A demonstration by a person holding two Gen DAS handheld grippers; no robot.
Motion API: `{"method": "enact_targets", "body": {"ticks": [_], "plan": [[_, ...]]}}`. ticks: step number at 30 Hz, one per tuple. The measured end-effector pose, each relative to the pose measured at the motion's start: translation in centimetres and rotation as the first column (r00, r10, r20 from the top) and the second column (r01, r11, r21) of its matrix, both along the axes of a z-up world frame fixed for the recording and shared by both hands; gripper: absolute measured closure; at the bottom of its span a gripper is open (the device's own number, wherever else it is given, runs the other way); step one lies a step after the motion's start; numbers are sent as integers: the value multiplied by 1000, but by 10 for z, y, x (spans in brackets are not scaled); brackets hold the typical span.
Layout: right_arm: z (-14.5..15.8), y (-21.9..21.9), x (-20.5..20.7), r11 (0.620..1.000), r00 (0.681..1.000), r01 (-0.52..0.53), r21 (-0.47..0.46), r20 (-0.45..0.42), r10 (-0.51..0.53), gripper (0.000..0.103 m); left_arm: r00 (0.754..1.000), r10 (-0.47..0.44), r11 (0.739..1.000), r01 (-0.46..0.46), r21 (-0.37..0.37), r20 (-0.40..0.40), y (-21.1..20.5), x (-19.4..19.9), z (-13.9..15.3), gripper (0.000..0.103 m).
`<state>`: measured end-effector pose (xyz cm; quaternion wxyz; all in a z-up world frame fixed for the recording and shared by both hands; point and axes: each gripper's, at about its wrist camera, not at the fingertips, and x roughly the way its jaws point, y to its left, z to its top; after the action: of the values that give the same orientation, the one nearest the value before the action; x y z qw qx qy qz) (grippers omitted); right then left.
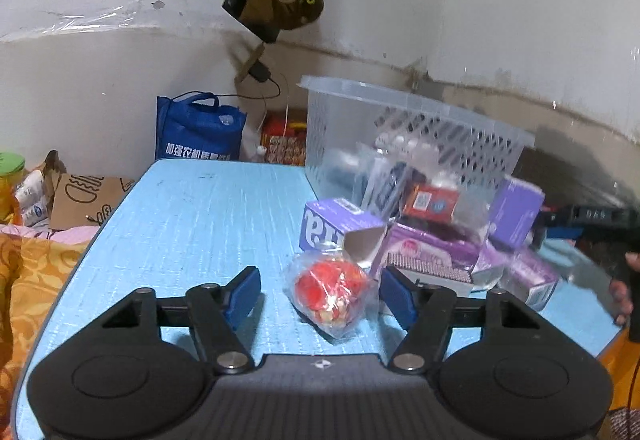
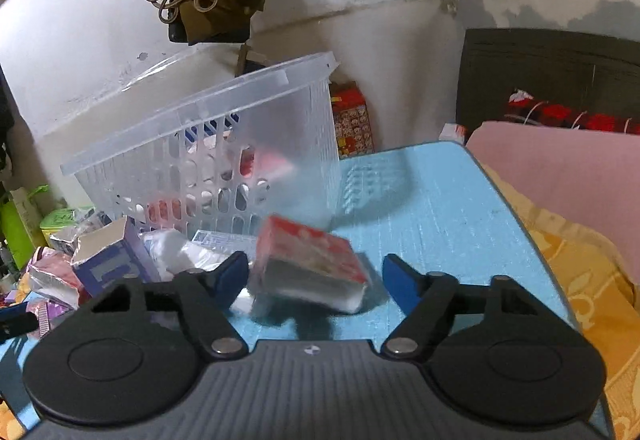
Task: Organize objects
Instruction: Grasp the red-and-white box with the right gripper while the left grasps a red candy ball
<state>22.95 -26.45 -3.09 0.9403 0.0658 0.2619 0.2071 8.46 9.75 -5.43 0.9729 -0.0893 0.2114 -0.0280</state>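
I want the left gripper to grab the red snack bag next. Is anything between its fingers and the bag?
Nothing visible. The red snack bag lies on the blue table between the open fingers of the left gripper, untouched. The purple box sits just behind it.

The bench [image 1: 208,216] has a matt pale-blue top with a fine woven-looking grain. At upper right of the left wrist view, the basket [image 1: 416,120] is clear, glossy slotted plastic. The red sweet packet [image 1: 328,290] at lower centre wears crinkled shiny film. The purple box [image 1: 336,228] looks like matt card. In the right wrist view the red pack [image 2: 312,260] is glossy-wrapped. Each tool has matt black plastic arms, blue pads and bright metal rivets.
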Motion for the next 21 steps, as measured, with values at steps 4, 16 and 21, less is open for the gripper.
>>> {"method": "enact_targets", "body": {"ticks": [4, 16, 21], "plan": [[-2, -1, -3, 1000, 1000, -21, 9, 1, 21, 35, 999, -5, 1000, 5, 11, -34, -3, 11, -5, 44], [0, -4, -19, 999, 996, -5, 40, 86, 2, 40, 999, 12, 999, -11, -34, 40, -2, 0, -12, 51], [2, -4, -22, 999, 994, 1, 33, 113, -5, 41, 995, 23, 999, -19, -39, 93, -3, -9, -6, 52]]}}
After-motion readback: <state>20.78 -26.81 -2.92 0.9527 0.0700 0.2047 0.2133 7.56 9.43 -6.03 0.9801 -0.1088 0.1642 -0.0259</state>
